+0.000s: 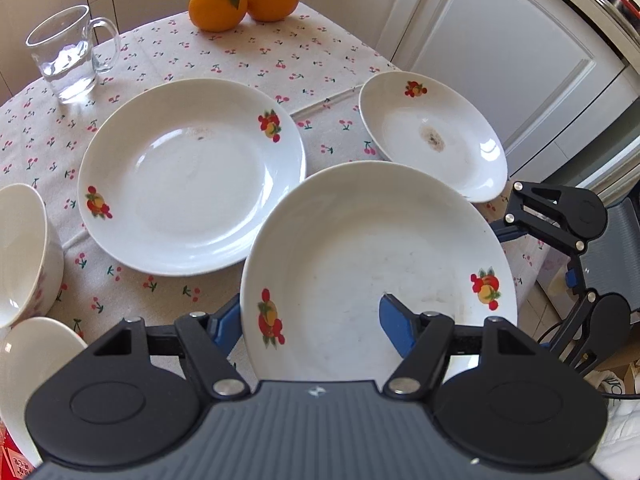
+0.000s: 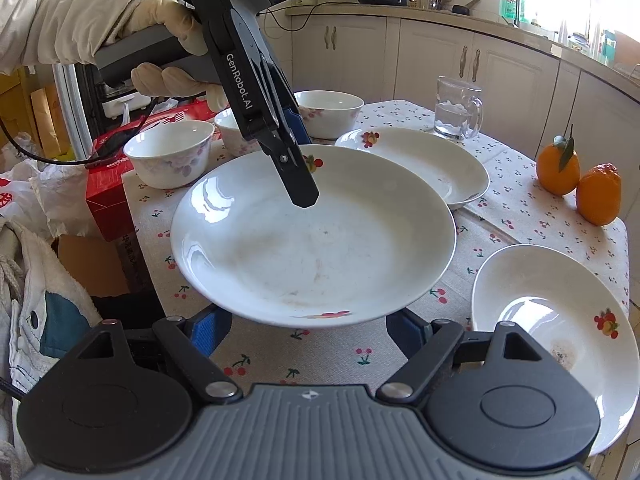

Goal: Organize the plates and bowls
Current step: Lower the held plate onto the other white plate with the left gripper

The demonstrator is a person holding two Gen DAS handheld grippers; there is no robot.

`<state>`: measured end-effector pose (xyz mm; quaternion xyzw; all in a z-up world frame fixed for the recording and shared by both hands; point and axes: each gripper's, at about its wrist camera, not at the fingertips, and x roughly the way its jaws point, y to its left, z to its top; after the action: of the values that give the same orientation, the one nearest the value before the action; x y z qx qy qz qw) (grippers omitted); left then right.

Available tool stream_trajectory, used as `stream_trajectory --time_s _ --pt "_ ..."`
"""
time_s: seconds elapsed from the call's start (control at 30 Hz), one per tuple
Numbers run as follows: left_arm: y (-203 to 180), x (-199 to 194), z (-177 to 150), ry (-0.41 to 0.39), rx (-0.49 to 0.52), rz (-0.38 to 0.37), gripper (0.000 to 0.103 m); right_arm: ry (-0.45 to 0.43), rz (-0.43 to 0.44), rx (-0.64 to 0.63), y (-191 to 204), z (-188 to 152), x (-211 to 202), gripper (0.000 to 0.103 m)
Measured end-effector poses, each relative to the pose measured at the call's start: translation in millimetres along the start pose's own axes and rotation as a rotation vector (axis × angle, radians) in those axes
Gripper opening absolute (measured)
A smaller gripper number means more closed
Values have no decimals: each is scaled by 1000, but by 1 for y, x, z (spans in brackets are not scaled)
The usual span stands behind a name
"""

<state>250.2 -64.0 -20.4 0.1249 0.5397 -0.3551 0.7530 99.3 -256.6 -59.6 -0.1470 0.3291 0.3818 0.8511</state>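
Two tongs share one white fruit-print ceramic plate.
Left tongs clamp its rim; right tongs cradle underneath, grip unclear. Glazed, slippery, breakable.

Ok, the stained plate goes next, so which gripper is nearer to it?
Right. The right gripper sits beside the stained plate, under the lifted plate's rim; the left gripper pinches that plate's opposite rim, farther away.

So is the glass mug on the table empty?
No, the glass mug visibly holds clear water in its lower part, standing on the cherry-print tablecloth behind the plates.
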Motion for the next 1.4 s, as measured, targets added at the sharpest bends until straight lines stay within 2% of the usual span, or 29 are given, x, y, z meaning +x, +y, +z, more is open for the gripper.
stream_trajectory --time_s 0.37,0.73,1.1,1.4 --pt "-18 14 48 -9 54 -15 70 -8 -49 24 -32 0 -20 87" --pt "-49 42 94 4 146 -52 70 -7 -136 92 -60 -19 -41 87" --pt "-74 75 124 12 229 -103 70 3 -233 171 -73 -40 -63 87" --pt "-87 92 142 14 276 -118 70 0 -275 237 -82 -50 -74 87"
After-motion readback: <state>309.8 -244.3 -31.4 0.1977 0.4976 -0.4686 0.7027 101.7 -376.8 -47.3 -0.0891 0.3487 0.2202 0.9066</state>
